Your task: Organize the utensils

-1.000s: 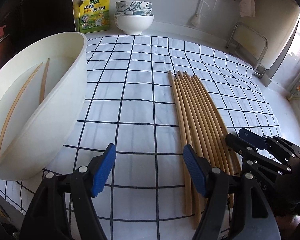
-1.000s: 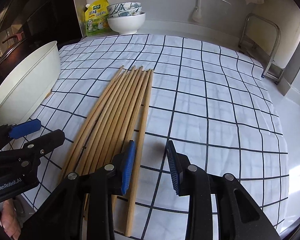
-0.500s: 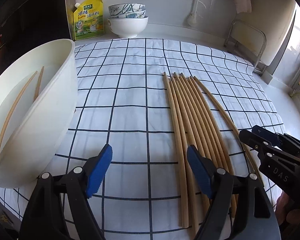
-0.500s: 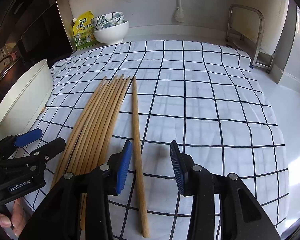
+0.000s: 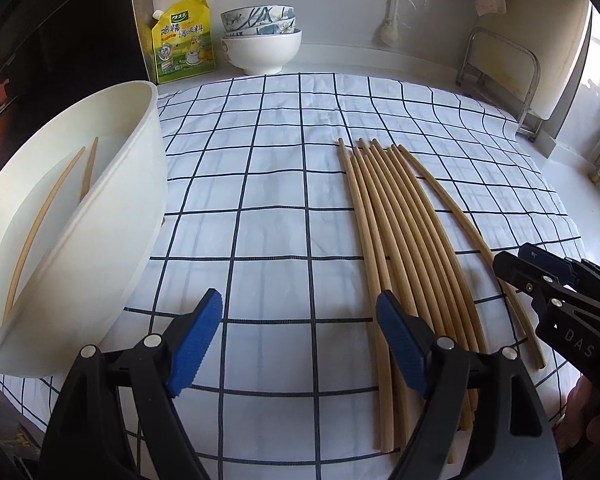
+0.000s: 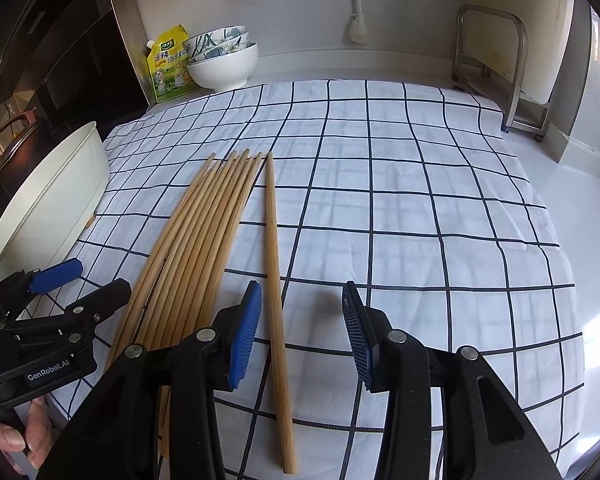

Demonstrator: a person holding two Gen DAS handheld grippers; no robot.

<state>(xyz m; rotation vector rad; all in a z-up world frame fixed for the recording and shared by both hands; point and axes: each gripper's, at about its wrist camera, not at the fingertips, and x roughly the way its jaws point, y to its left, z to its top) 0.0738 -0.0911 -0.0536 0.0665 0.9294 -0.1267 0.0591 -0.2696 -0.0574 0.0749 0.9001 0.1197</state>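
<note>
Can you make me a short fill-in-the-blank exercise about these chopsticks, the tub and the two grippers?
1. The white tub already has ___ chopsticks lying inside it.
2. One single chopstick lies apart from the bundle of chopsticks, on the side nearer the ___ gripper.
3. The cloth under the chopsticks is white with a dark ___ pattern.
4. Neither the left gripper nor the right gripper is ___ anything.

Missing words: two; right; grid; holding

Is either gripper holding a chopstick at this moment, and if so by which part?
Nothing is held. The right gripper stands open around the lone chopstick on the cloth; the left gripper is open over bare cloth.
</note>
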